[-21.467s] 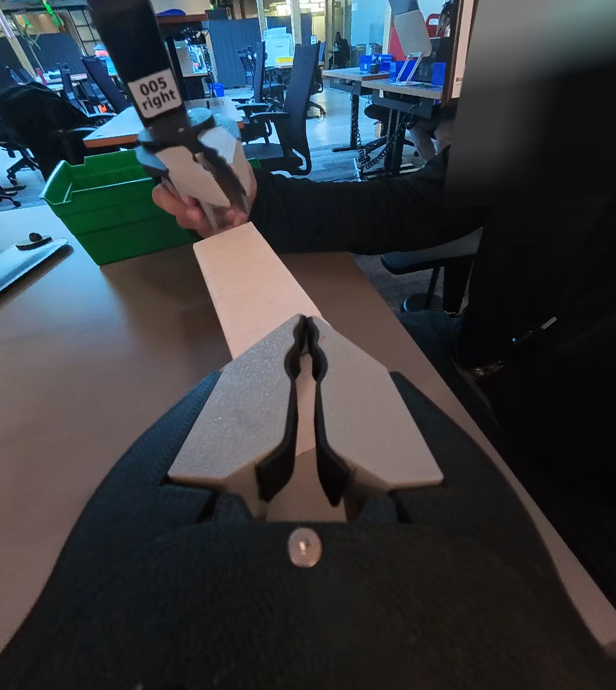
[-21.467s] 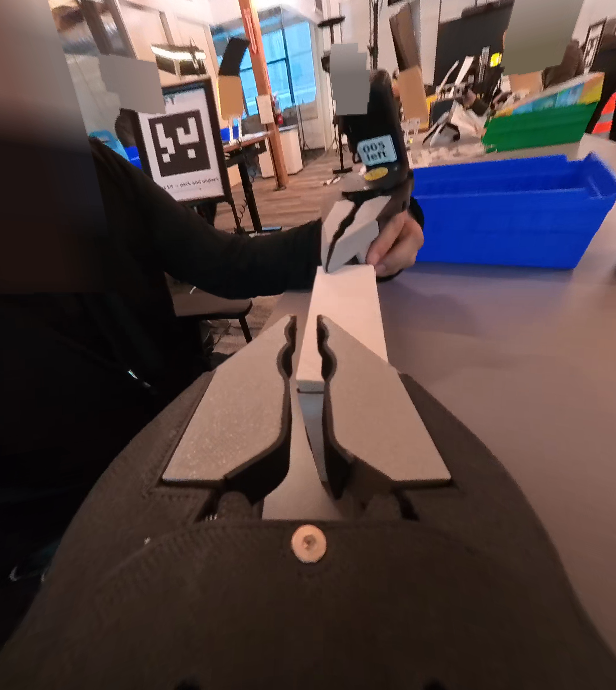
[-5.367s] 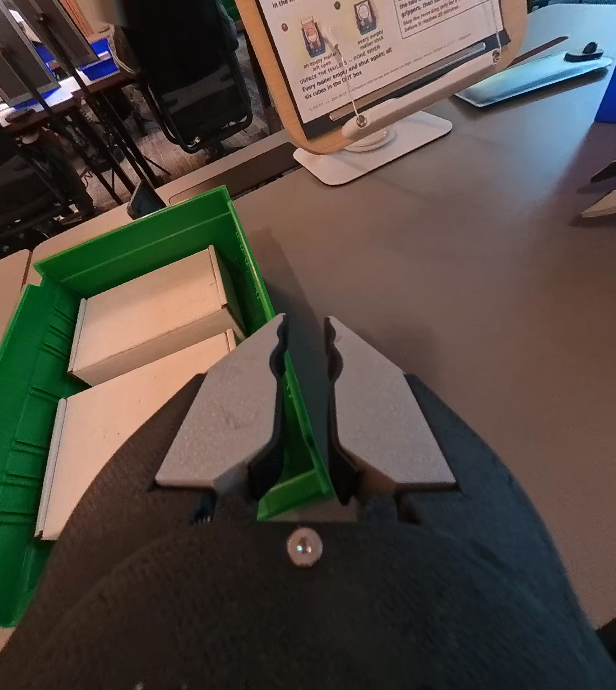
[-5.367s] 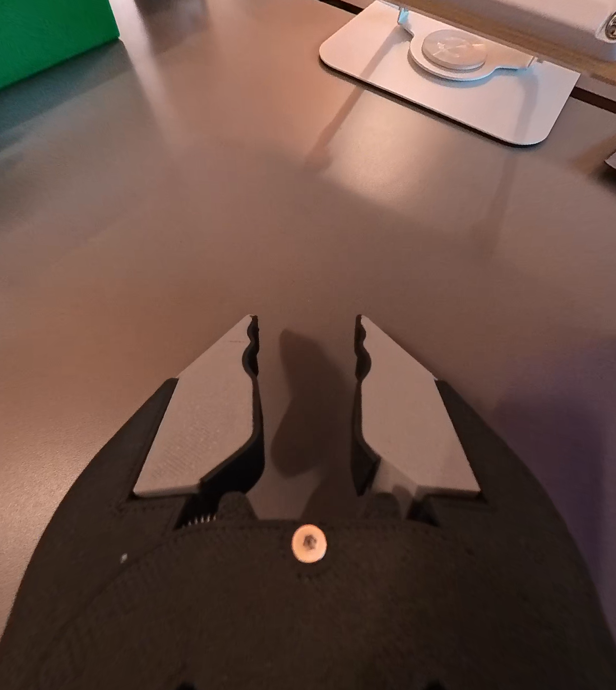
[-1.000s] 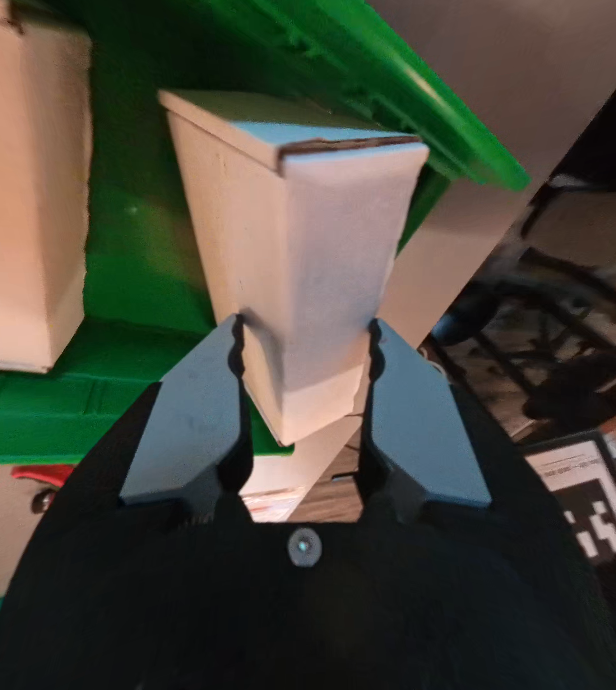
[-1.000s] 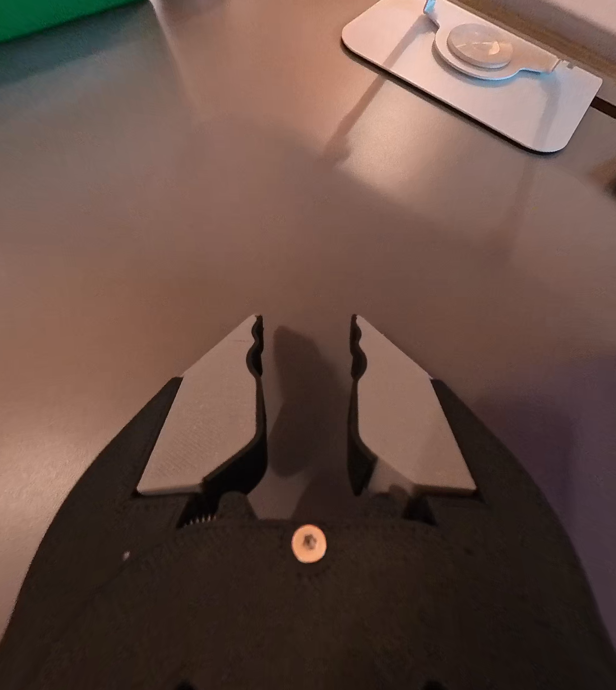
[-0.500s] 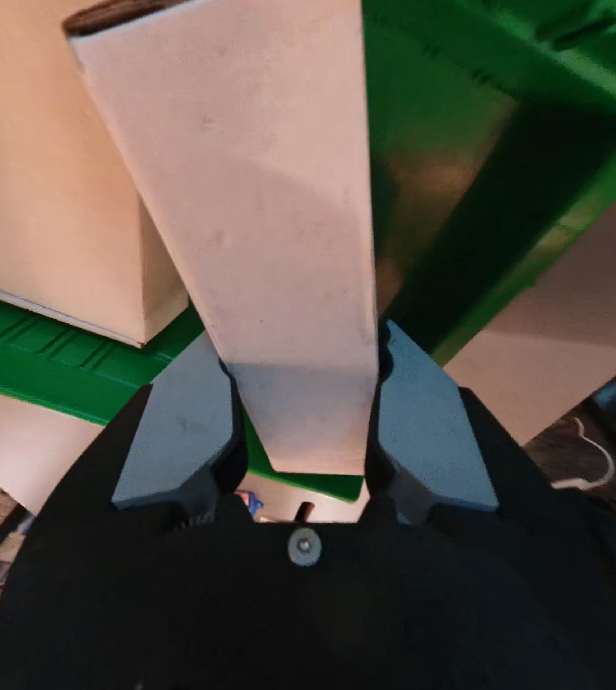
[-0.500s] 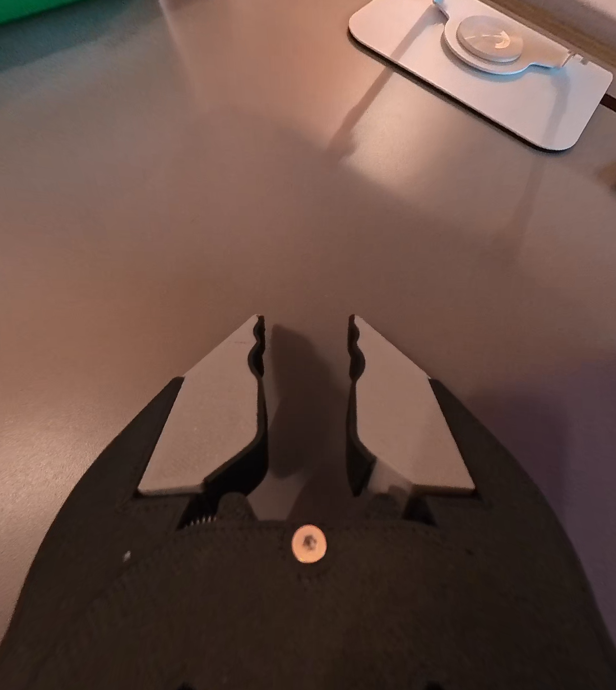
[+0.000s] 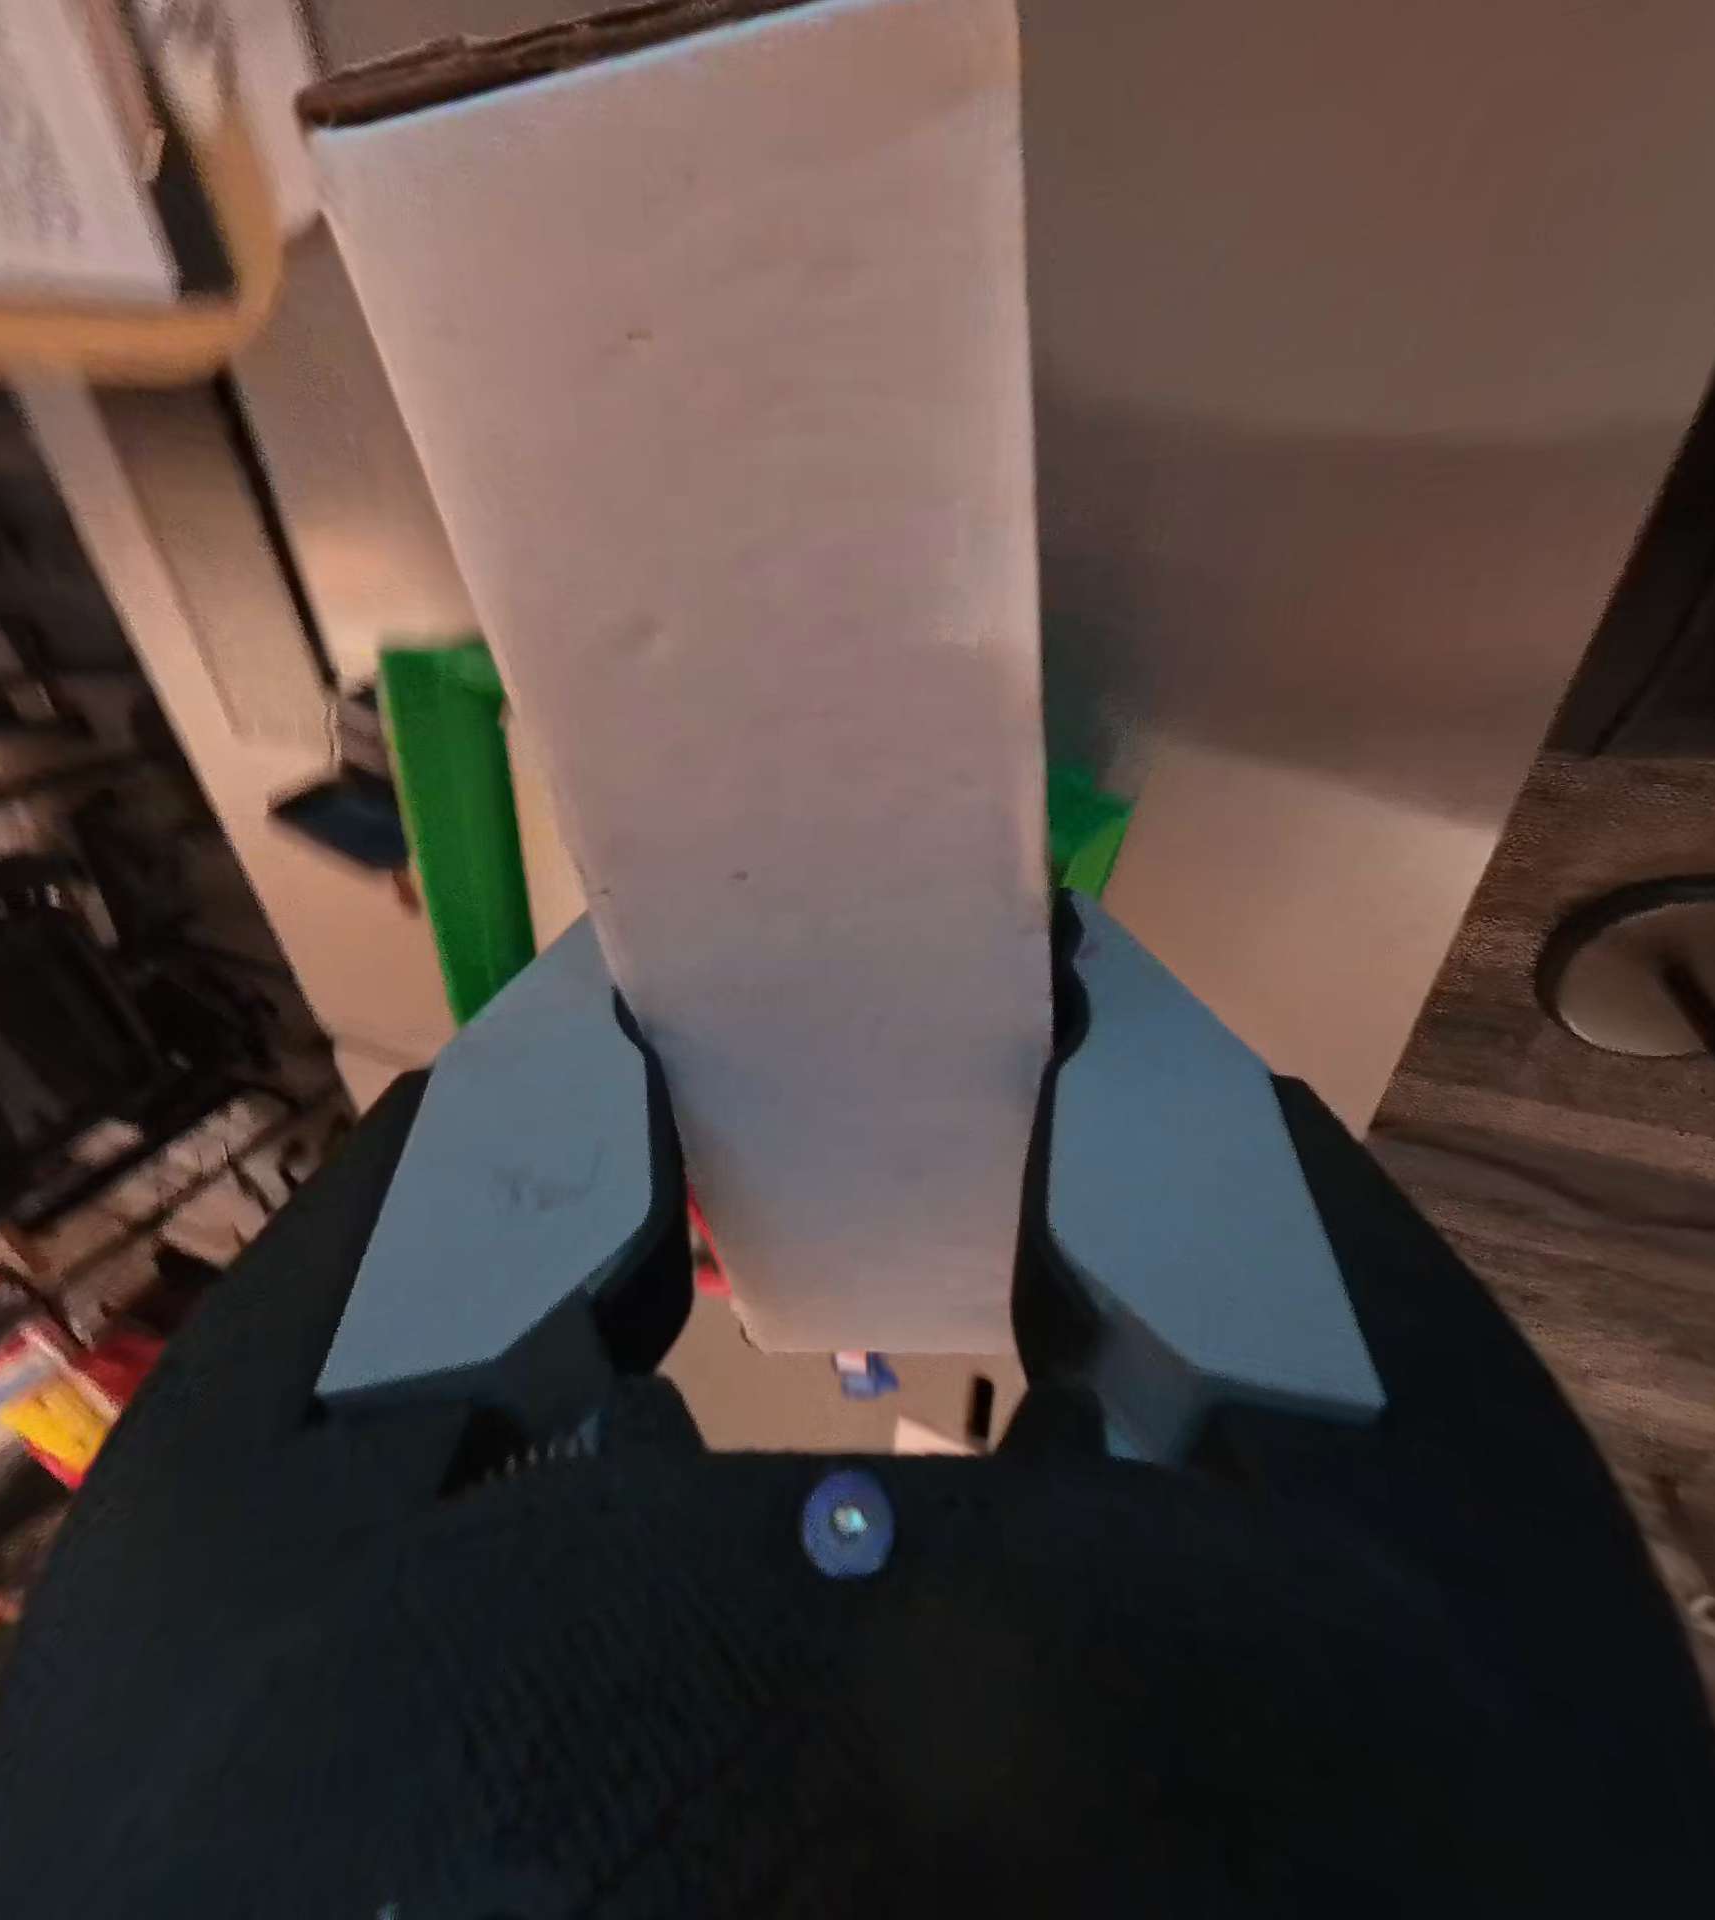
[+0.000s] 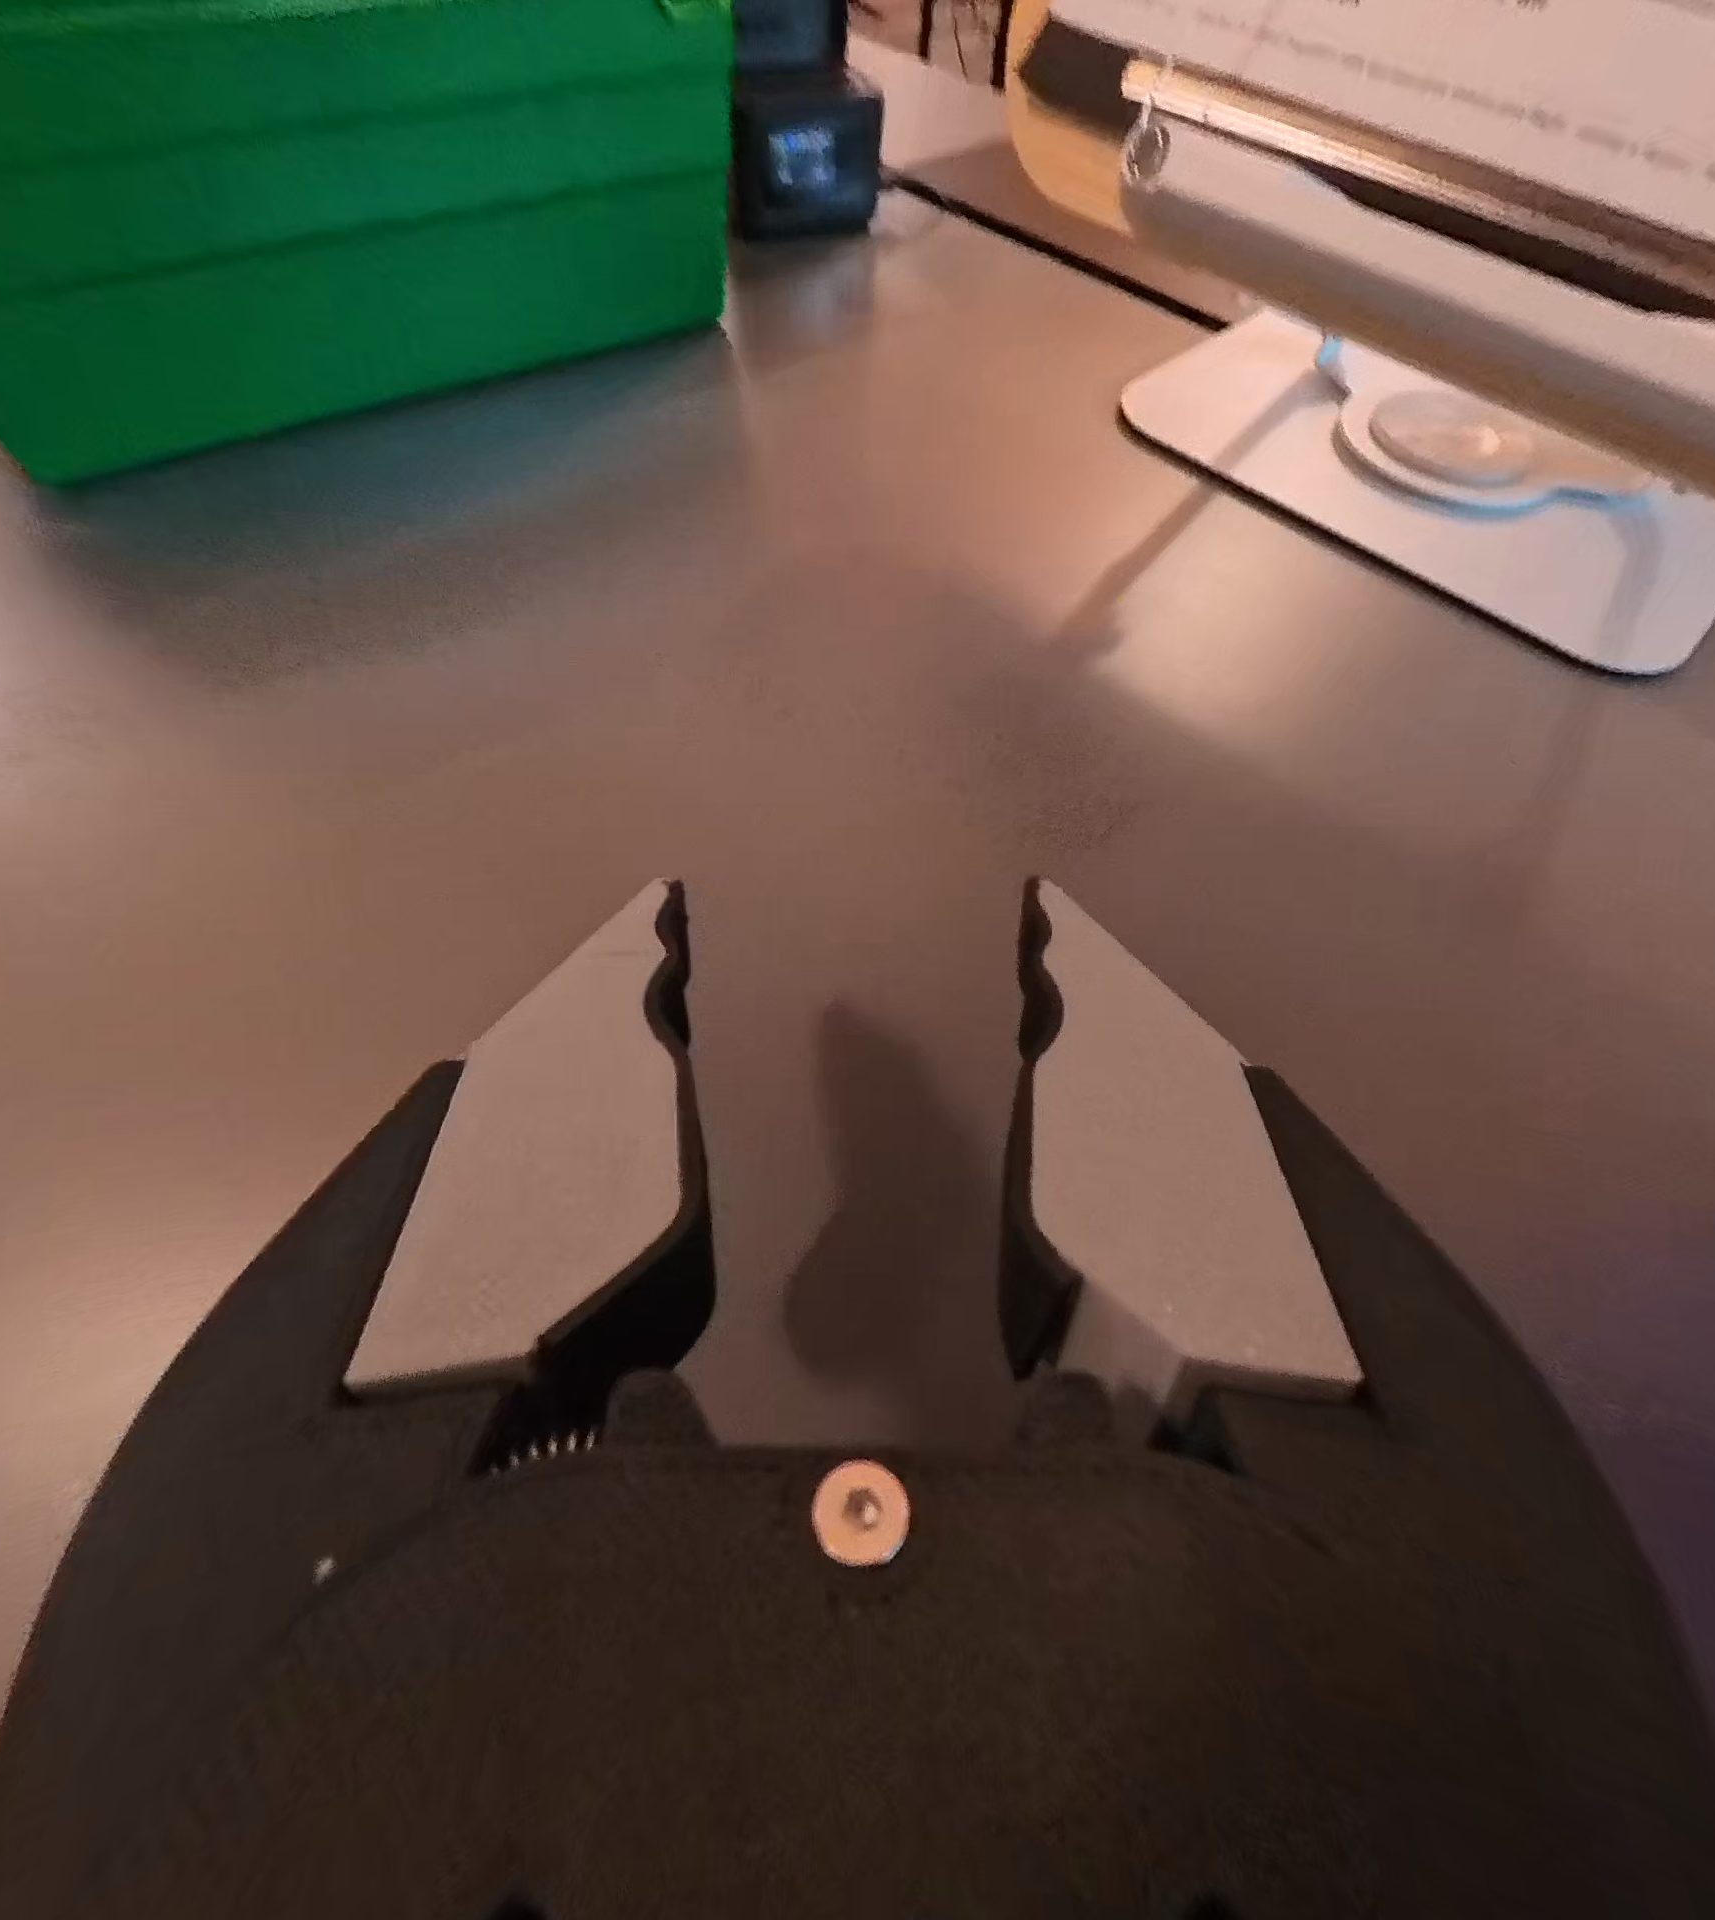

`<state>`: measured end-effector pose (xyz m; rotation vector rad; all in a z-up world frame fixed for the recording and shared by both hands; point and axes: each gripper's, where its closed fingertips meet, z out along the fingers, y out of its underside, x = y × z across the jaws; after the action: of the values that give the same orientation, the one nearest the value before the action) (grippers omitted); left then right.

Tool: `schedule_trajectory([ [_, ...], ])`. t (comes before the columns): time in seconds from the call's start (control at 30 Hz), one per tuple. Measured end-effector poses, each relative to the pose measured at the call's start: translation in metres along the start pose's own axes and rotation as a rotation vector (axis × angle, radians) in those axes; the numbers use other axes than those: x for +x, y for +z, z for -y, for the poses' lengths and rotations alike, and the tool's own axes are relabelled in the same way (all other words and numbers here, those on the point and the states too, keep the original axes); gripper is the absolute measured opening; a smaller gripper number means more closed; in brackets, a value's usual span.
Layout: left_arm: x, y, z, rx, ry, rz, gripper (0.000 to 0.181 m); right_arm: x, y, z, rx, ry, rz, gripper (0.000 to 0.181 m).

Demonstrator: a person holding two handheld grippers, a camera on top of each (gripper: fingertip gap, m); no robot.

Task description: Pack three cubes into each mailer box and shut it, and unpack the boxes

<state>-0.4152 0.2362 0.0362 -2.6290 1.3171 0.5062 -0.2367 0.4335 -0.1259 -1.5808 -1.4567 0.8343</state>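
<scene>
Your left claw (image 9: pixel 842 1039) is clamped on the white mailer box (image 9: pixel 749 644), which has swung clear of the green bin (image 9: pixel 458 821) it hung over half a second ago and now hangs over the counter (image 9: pixel 1352 416), ready for unpacking. Your right claw (image 10: pixel 853 935) has widened and grips nothing, low over the counter.

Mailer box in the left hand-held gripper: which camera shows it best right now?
The left wrist view. The white mailer box fills the frame's centre, clamped between the left hand-held gripper fingers. The right wrist view shows none of it, only the open right hand-held gripper above the table.
</scene>
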Motion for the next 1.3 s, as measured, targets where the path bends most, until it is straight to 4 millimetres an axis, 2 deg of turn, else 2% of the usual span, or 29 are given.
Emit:
schedule_trajectory([
  [0.07, 0.025, 0.027, 0.046, 0.035, 0.085, -0.077, 0.075, -0.005, -0.006, 0.009, 0.060, 0.006, 0.043, 0.062],
  [0.13, 0.049, 0.063, 0.085, 0.047, 0.158, -0.148, 0.075, -0.016, -0.018, 0.023, 0.150, 0.022, 0.136, 0.063],
  [0.23, 0.081, 0.120, 0.133, 0.062, 0.241, -0.228, 0.074, -0.053, -0.055, 0.044, 0.322, 0.037, 0.468, 0.067],
  [0.27, 0.087, 0.135, 0.147, 0.075, 0.251, -0.246, 0.074, -0.059, -0.067, 0.048, 0.376, 0.045, 0.550, 0.073],
  [0.3, 0.087, 0.144, 0.161, 0.103, 0.240, -0.243, 0.077, -0.059, -0.075, 0.051, 0.422, 0.060, 0.588, 0.073],
  [0.37, 0.086, 0.134, 0.204, 0.315, 0.133, -0.297, 0.074, -0.052, -0.078, 0.053, 0.450, 0.078, 0.589, 0.079],
  [0.4, 0.084, 0.130, 0.218, 0.391, 0.096, -0.299, 0.072, -0.049, -0.077, 0.053, 0.445, 0.076, 0.577, 0.079],
  [0.43, 0.081, 0.128, 0.227, 0.443, 0.078, -0.277, 0.079, -0.047, -0.076, 0.053, 0.443, 0.069, 0.560, 0.079],
  [0.47, 0.076, 0.127, 0.234, 0.492, 0.064, -0.235, 0.093, -0.045, -0.074, 0.053, 0.437, 0.065, 0.546, 0.080],
  [0.53, 0.068, 0.122, 0.240, 0.602, 0.012, -0.157, 0.107, -0.043, -0.069, 0.048, 0.400, 0.056, 0.530, 0.080],
  [0.63, 0.054, 0.128, 0.223, 0.710, -0.112, -0.066, 0.116, -0.039, -0.066, 0.042, 0.361, 0.026, 0.499, 0.079],
  [0.73, 0.050, 0.135, 0.207, 0.875, -0.220, -0.106, 0.110, -0.030, -0.071, 0.040, 0.352, 0.027, 0.492, 0.069],
  [0.77, 0.055, 0.137, 0.207, 0.926, -0.236, -0.158, 0.108, -0.029, -0.074, 0.040, 0.348, 0.038, 0.513, 0.063],
  [0.83, 0.063, 0.142, 0.212, 0.999, -0.229, -0.206, 0.089, -0.029, -0.084, 0.042, 0.335, 0.050, 0.562, 0.060],
  [0.9, 0.064, 0.140, 0.223, 1.111, -0.231, -0.195, 0.085, -0.027, -0.087, 0.044, 0.301, 0.026, 0.536, 0.057],
  [0.97, 0.064, 0.139, 0.239, 1.119, -0.249, -0.203, 0.085, -0.023, -0.084, 0.048, 0.244, -0.002, 0.444, 0.064],
  [1.07, 0.068, 0.137, 0.259, 1.132, -0.271, -0.207, 0.084, -0.033, -0.086, 0.057, 0.175, -0.097, 0.372, 0.067],
  [1.17, 0.071, 0.136, 0.262, 1.120, -0.262, -0.200, 0.083, -0.041, -0.085, 0.055, 0.073, -0.262, 0.256, 0.066],
  [1.3, 0.070, 0.136, 0.261, 1.110, -0.303, -0.221, 0.082, -0.049, -0.081, 0.046, -0.028, -0.413, 0.151, 0.055],
])
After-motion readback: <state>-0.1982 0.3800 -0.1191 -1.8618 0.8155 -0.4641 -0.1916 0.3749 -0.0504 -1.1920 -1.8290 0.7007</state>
